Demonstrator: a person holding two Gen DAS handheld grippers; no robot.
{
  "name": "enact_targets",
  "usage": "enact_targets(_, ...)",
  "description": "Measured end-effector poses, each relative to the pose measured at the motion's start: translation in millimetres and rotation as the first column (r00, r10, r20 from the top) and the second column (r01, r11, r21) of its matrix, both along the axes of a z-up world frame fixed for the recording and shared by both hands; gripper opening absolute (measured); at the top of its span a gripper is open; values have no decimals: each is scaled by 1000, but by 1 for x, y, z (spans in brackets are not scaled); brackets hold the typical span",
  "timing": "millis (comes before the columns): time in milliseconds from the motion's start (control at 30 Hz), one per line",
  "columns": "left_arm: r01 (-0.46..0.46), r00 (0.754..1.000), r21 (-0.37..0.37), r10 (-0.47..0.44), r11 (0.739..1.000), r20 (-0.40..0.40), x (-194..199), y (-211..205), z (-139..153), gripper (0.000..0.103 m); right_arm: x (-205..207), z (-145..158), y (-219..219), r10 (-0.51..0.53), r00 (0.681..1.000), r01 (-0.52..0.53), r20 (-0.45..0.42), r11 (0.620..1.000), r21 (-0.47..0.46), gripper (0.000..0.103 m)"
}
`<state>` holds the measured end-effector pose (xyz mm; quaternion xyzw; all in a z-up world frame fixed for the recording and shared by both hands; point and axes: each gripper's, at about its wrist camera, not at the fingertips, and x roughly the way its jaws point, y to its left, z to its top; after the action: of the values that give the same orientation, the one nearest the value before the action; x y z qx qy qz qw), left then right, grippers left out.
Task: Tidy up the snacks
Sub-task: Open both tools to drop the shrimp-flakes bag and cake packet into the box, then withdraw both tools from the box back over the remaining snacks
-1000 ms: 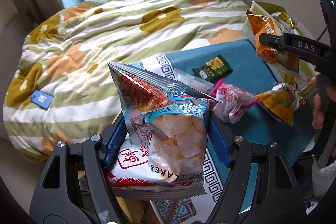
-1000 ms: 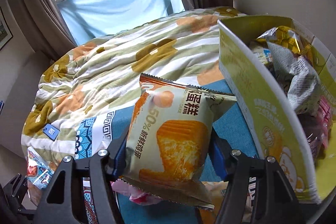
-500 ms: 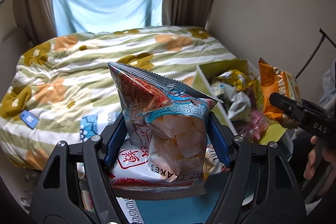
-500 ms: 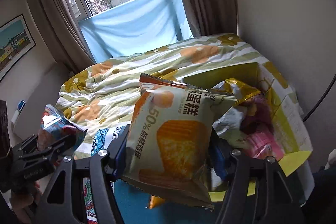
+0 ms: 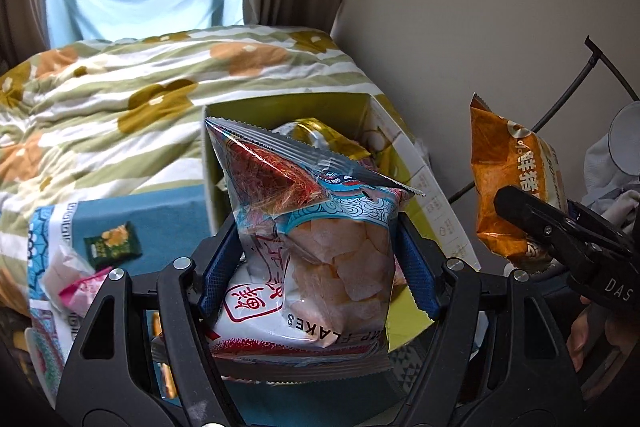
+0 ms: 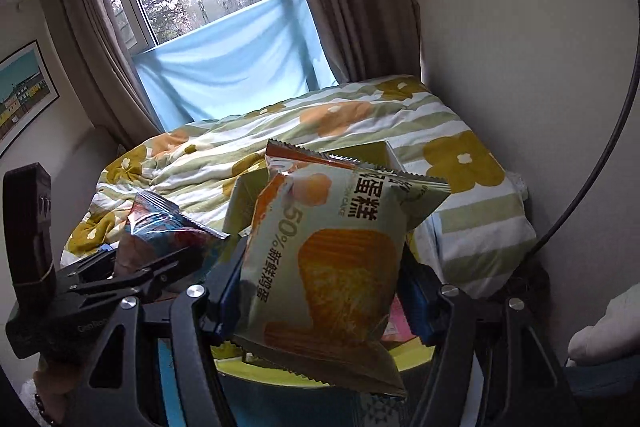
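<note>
Bedside: shrimp flakes bag (image 5: 320,247) reads "FLAKES"; cake packet (image 6: 332,263) reads "50%".

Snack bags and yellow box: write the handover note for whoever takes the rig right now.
Left gripper: jaws shut on the shrimp flakes bag, held above the yellow box.
Right gripper: jaws shut on the orange cake bag, also over the box.
Done: several snacks already lie inside the box.
Left: release both bags into the box, then collect the dark green packet and pink packet on the blue cloth.
</note>
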<state>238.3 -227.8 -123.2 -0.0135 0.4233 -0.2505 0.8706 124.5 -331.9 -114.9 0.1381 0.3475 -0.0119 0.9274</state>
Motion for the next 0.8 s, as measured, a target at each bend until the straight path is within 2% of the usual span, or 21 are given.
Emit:
enact_targets(100, 8, 1000, -11, -8, 1000, -11, 4, -16, -8, 76, 2, -7, -16, 9, 1000, -9, -16, 1000, 5, 62)
enact_targets(133, 9, 1000, -14, -9, 1000, -9, 5, -20, -9, 87, 3, -9, -22, 9, 1000, -9, -23, 1000, 11, 62)
enact_targets(167, -2, 1000, -4, 2, 1000, -9, 5, -23, -10, 102, 4, -12, -27, 10, 1000, -10, -29, 1000, 18, 62)
enact_targets(433, -24, 999, 49, 26, 998, -43, 1, 1, -16, 102, 20, -32, -48, 38, 997, -33, -72, 998, 58, 62)
enact_targets(633, -83, 992, 28, 85, 996, -89, 10, 26, -22, 102, 33, -34, -46, 92, 992, -87, -89, 995, 57, 62)
enact_targets(800, -122, 990, 39, 124, 992, -63, 17, 41, -12, 102, 56, -35, -39, 125, 987, -122, -102, 992, 30, 63)
